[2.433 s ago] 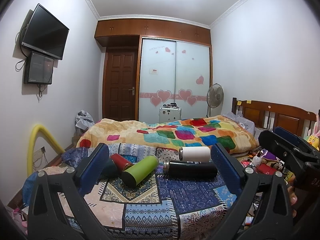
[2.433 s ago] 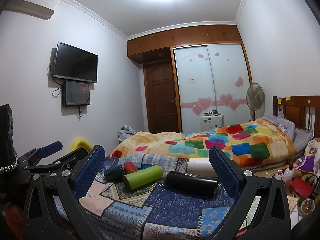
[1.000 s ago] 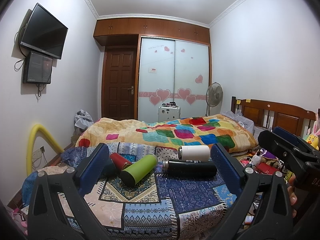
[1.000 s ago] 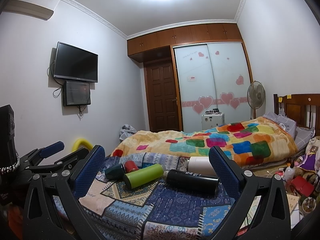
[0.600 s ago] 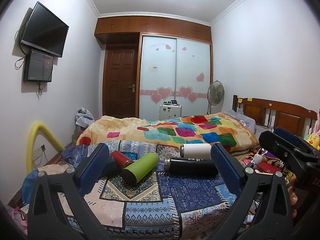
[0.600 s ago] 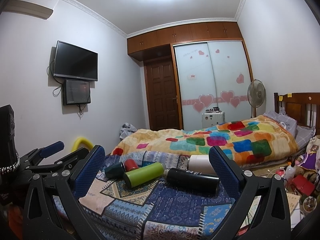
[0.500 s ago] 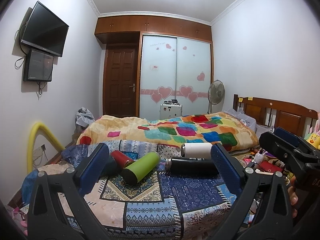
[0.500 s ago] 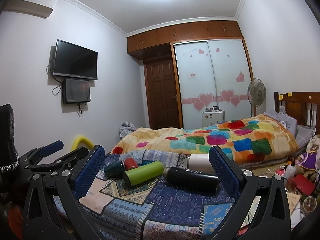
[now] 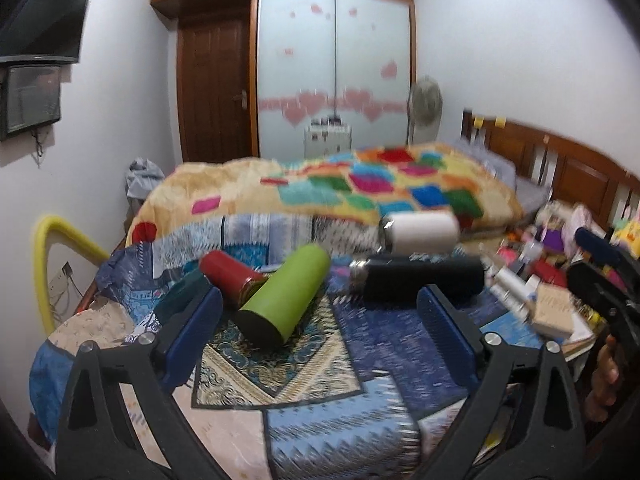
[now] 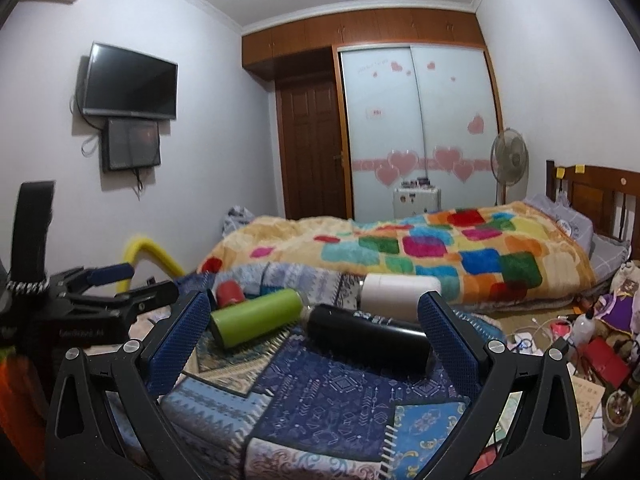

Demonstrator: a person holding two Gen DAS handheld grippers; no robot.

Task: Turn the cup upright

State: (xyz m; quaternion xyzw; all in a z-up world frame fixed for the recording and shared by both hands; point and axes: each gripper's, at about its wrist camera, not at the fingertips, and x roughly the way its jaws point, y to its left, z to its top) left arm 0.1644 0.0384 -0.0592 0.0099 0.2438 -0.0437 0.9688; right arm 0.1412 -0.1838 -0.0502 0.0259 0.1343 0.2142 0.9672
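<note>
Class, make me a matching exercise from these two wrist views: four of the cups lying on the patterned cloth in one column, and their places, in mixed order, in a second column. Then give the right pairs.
Things
1. green cup
2. black cup
3. white cup
4. red cup

Places
A. behind the black one, nearest the bed
B. just left of the green one
C. centre, lying diagonally, base towards the camera
D. lying crosswise, right of the green one

Pairs: 1-C, 2-D, 3-A, 4-B

Both wrist views face across the patterned cloth, sharing bed and wardrobe.
</note>
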